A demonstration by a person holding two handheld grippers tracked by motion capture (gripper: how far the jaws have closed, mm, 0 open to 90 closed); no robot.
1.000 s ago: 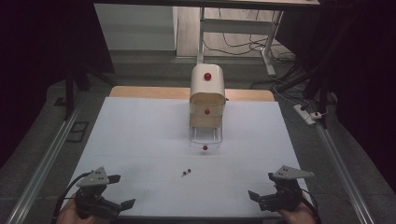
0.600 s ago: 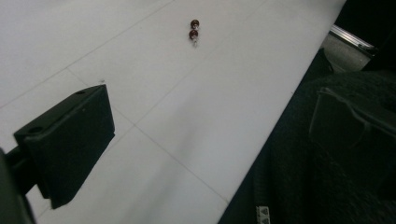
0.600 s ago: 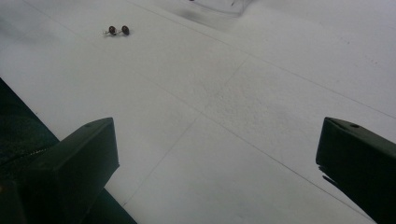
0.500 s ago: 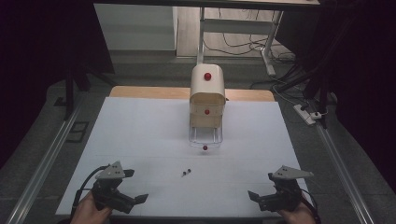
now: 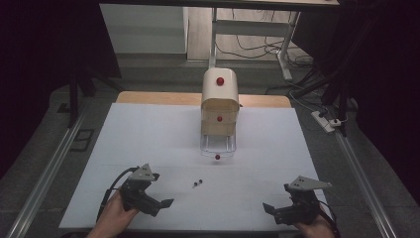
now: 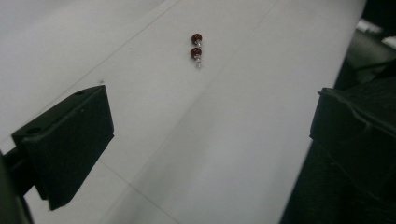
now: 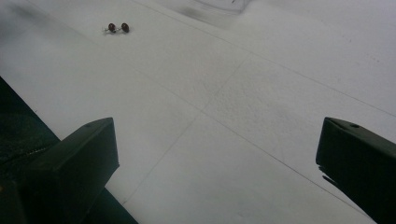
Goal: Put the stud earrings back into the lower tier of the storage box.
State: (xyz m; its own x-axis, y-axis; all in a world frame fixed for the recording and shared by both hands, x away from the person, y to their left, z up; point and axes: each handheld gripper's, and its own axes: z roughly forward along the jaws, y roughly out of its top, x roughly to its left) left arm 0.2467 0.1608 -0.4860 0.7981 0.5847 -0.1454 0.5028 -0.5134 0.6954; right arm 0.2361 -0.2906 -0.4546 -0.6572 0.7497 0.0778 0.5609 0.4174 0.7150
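The pair of red earrings (image 5: 198,183) lies on the white bench (image 5: 148,139), near its front middle and short of the small cream drawer cabinet (image 5: 220,106), whose clear bottom drawer (image 5: 217,146) stands pulled out toward me. The two studs lie just beside each other; whether they touch I cannot tell.

My left gripper (image 5: 157,200) hangs above the bench to the left of the earrings, its jaws spread wide and empty. In the left gripper view the earrings (image 6: 196,48) sit ahead of the jaws and between their lines, well apart from both pads.

My right gripper (image 5: 271,208) waits at the front right corner, jaws likewise wide and empty; its view shows the earrings (image 7: 117,28) far off to the upper left.

Step in hand, as I judge it: approach for pickup with the left gripper. The next move calls for advancing forward and down until one stud lies between the pads, then closing gently. The pieces are tiny and could skid.
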